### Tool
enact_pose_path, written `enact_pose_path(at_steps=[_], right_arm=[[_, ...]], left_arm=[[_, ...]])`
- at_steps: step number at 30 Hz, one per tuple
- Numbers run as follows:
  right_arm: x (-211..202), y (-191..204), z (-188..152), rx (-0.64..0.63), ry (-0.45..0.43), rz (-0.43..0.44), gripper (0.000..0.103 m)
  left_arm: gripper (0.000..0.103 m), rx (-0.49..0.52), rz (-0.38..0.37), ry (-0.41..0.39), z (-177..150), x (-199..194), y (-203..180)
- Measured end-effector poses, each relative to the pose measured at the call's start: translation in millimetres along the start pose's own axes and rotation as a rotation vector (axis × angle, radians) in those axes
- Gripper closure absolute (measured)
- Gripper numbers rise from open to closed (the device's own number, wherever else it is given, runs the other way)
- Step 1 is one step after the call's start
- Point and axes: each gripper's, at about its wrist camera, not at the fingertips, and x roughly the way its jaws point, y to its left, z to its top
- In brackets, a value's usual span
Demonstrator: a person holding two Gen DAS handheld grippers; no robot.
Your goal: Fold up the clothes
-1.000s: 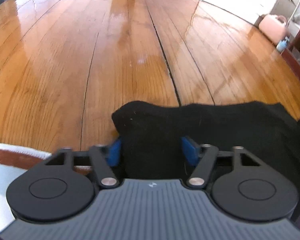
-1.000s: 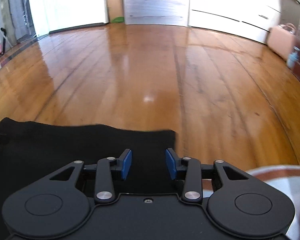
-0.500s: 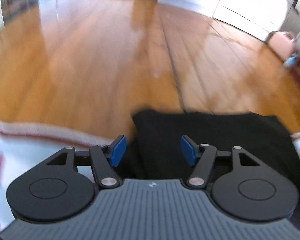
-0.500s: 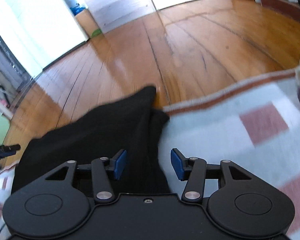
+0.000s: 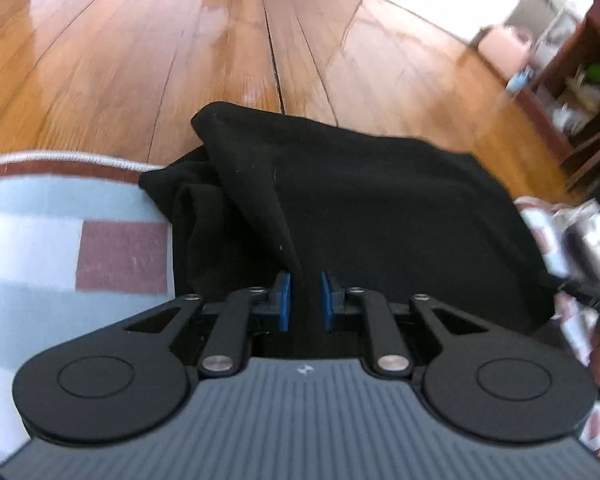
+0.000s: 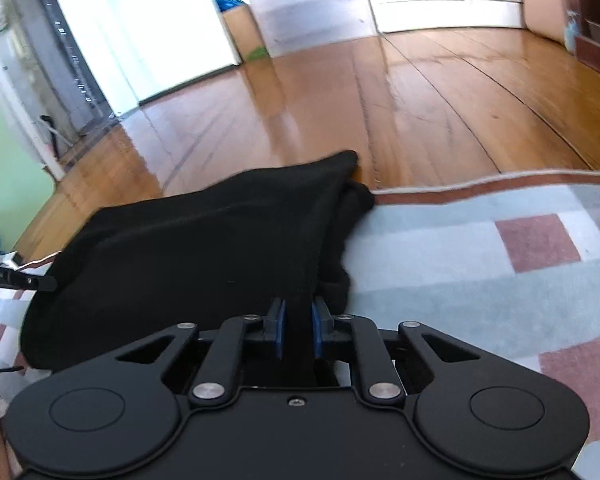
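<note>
Both claws, left claw [image 5: 305,296] and right claw [image 6: 297,328], are closing on the black garment [image 5: 360,200]; it looks soft and limp, best pinched at its near edge.

Bright daylight glares off the floor [image 6: 440,92]; edges blurred, warped.

Both grippers, left [image 5: 305,300] and right [image 6: 297,328], wide before, now closing on black garment [image 5: 360,208]; its edge lifted off rug [image 6: 480,248].

A black cloth [image 6: 204,248] is being squeezed between the closing blue pads [image 6: 279,330] of the right gripper [image 6: 297,330], above a checked rug [image 6: 480,280].
</note>
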Motion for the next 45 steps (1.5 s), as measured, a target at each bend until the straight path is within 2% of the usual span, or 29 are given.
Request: enact_pose_path(at_steps=[1, 3, 6, 7, 9, 10, 11, 12, 13, 16, 18, 22, 24, 25, 27, 29, 30, 32, 33, 35, 37, 39, 40, 42, 43, 44, 45], right_arm=[[0, 1, -2, 0.000, 0.011, 0.019, 0.086], [1, -1, -7, 0.012, 0.032, 0.038, 0.082], [1, -6, -14, 0.058, 0.017, 0.033, 0.081], [3, -8, -15, 0.080, 0.019, 0.033, 0.071], [6, -11, -18, 0.106, 0.022, 0.032, 0.067], [8, -9, -19, 0.097, 0.023, 0.031, 0.067], [8, -7, -19, 0.077, 0.013, 0.033, 0.068], [6, -4, -18, 0.049, -0.004, 0.038, 0.088], [4, -1, -17, 0.020, -0.022, 0.042, 0.097], [-26, -17, -12, 0.116, -0.115, 0.153, 0.097], [-44, -30, -9, 0.179, -0.158, 0.211, 0.098], [-33, -45, -21, 0.161, -0.017, 0.134, 0.097], [-24, -43, -26, 0.166, 0.033, 0.118, 0.097], [-23, -40, -27, 0.153, 0.040, 0.099, 0.097], [-27, -37, -25, 0.162, 0.007, 0.112, 0.097], [-29, -40, -21, 0.153, 0.019, 0.086, 0.098], [-27, -41, -20, 0.127, 0.047, 0.038, 0.098], [-22, -40, -19, 0.068, 0.098, -0.075, 0.098], [-24, -40, -18, 0.072, 0.098, -0.092, 0.098], [-32, -36, -15, 0.112, 0.066, -0.117, 0.087], [-40, -25, -11, 0.111, 0.022, -0.135, 0.080], [-41, -8, -6, 0.060, -0.009, -0.128, 0.075], [-38, 0, -3, 0.034, -0.012, -0.119, 0.073], [-24, 17, 1, 0.017, -0.004, -0.080, 0.065], [-14, 23, 1, 0.030, 0.013, -0.054, 0.063], [-3, 28, 0, 0.042, 0.043, -0.039, 0.063], [5, 32, -2, 0.043, 0.080, -0.065, 0.064]], left_arm=[[0.087, -0.022, -0.012, 0.010, -3, -1, 5], [0.087, -0.040, 0.018, 0.028, -10, -1, 10], [0.076, -0.023, 0.018, 0.040, -16, 2, 10], [0.069, -0.018, 0.012, 0.041, -17, 3, 9], [0.067, -0.012, 0.000, 0.038, -16, 6, 4], [0.077, -0.004, 0.001, 0.039, -15, 8, 2], [0.093, 0.016, 0.014, 0.044, -13, 8, 1], [0.101, 0.042, 0.039, 0.048, -13, 8, -3], [0.101, 0.062, 0.053, 0.044, -12, 4, -5], [0.101, 0.007, -0.011, -0.014, -10, -33, 9], [0.101, -0.055, -0.069, -0.007, -12, -47, 24], [0.101, -0.021, -0.046, 0.138, -24, -33, 26], [0.101, 0.086, 0.024, 0.225, -27, -19, 12], [0.102, 0.136, 0.045, 0.257, -28, -14, 4], [0.101, 0.217, 0.081, 0.304, -32, -9, -5], [0.099, 0.271, 0.143, 0.339, -33, -5, -5], [0.090, 0.270, 0.162, 0.343, -31, -5, -2], [0.085, 0.243, 0.173, 0.330, -27, -11, 5], [0.085, 0.243, 0.186, 0.315, -26, -16, 5], [0.083, 0.279, 0.256, 0.250, -23, -34, -3], [0.071, 0.297, 0.318, 0.169, -20, -53, -11], [0.061, 0.194, 0.285, 0.061, -13, -66, -16], [0.061, 0.152, 0.245, 0.031, -10, -65, -19], [0.060, 0.108, 0.127, 0.035, -6, -48, -27], [0.060, 0.106, 0.105, 0.048, -6, -38, -32], [0.060, 0.128, 0.129, 0.074, -9, -26, -37], [0.060, 0.150, 0.153, 0.100, -13, -15, -42]])
